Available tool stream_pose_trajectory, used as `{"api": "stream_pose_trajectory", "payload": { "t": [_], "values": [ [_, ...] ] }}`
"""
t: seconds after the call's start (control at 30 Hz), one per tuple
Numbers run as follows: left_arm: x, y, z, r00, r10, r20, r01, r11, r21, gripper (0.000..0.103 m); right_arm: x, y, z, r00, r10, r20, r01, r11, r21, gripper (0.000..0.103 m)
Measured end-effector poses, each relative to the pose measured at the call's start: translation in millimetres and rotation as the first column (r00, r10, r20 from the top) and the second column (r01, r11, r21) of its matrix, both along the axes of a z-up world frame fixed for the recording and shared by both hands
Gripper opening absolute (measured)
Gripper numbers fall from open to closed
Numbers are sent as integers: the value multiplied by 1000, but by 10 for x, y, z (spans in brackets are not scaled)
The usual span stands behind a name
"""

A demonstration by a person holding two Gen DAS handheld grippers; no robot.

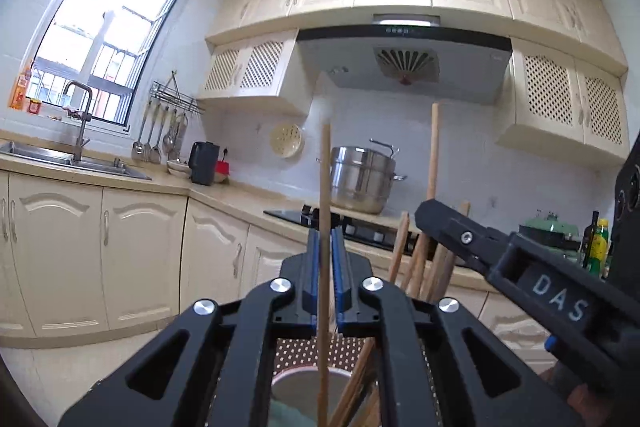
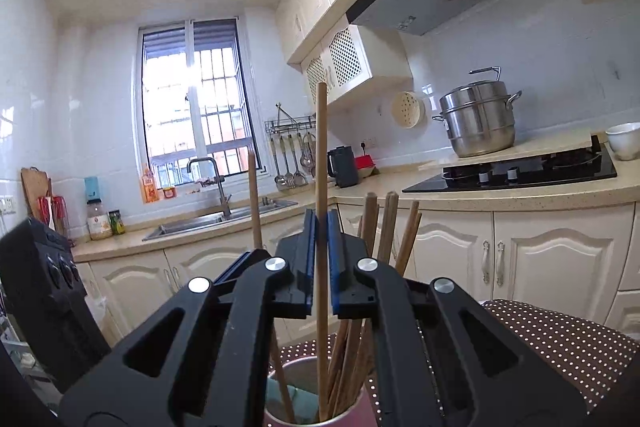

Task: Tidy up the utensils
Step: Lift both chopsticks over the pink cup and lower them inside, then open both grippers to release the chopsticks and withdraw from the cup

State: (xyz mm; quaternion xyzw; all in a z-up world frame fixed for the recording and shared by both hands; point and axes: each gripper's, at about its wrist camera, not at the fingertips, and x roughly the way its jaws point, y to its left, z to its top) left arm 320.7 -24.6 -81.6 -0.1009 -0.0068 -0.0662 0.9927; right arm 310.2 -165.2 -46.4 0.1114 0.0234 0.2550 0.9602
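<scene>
My left gripper (image 1: 325,233) is shut on a thin wooden chopstick (image 1: 325,179) that stands upright, its lower end inside a pink cup (image 1: 304,371) just below the jaws. Several more chopsticks (image 1: 416,263) lean in that cup. From the right comes my right gripper (image 1: 426,213), level, gripping a second upright chopstick (image 1: 434,155). In the right wrist view, the right gripper (image 2: 321,217) is shut on its chopstick (image 2: 321,147), whose tip reaches down into the cup (image 2: 356,413) among the other chopsticks (image 2: 384,227). The left gripper's chopstick (image 2: 253,195) rises just to the left.
The cup stands on a brown polka-dot cloth (image 2: 560,339). Behind runs a kitchen counter with a sink (image 2: 224,219), a black hob (image 2: 512,173) and a steel steamer pot (image 2: 478,119). A black appliance (image 2: 40,287) stands close on the left.
</scene>
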Motion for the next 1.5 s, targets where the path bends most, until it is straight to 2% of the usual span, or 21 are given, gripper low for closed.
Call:
{"api": "stream_pose_trajectory", "payload": {
  "t": [0.03,0.07,0.1,0.23,0.4,0.7,0.9,1.13,1.2,1.23,1.27,1.33,1.5],
  "values": [
    [-27,2,-2,1000,6,-6,-6,1000,11,9,-8,2,-2,1000,-1,-3,1,1000,-1,6],
    [-46,1,-5,1000,5,-12,-5,1000,13,21,-22,3,-3,1000,-2,-4,2,1000,-5,6],
    [-74,13,-1,1000,1,-23,-1,1000,12,28,-39,2,-5,1000,-4,-4,4,1000,-9,6],
    [-197,63,37,999,7,-44,-7,1000,12,35,-101,-6,-37,1000,-13,-21,12,1000,-27,6],
    [-346,160,86,995,37,-93,-35,999,25,51,-168,0,-86,999,-23,-48,21,999,-48,6],
    [-560,340,102,974,130,-188,-113,989,98,55,-249,133,-234,992,-42,-120,28,993,-119,6],
    [-609,433,81,945,159,-285,-120,981,151,62,-283,237,-398,983,-57,-174,27,985,-170,6],
    [-784,526,118,936,157,-315,-114,982,153,68,-472,270,-396,979,-66,-192,30,982,-186,7],
    [-830,524,130,933,156,-325,-111,982,152,73,-548,255,-361,980,-70,-189,35,982,-183,8],
    [-864,530,142,932,151,-330,-105,983,153,75,-568,253,-347,979,-72,-190,36,982,-183,15],
    [-887,523,155,932,152,-329,-106,982,155,76,-596,243,-333,979,-76,-190,41,982,-183,35],
    [-995,527,188,936,152,-318,-105,982,159,76,-681,209,-295,981,-80,-179,49,984,-171,58],
    [-1249,497,278,939,162,-303,-108,976,187,77,-937,105,-154,981,-96,-169,72,987,-142,58]
  ]
}}
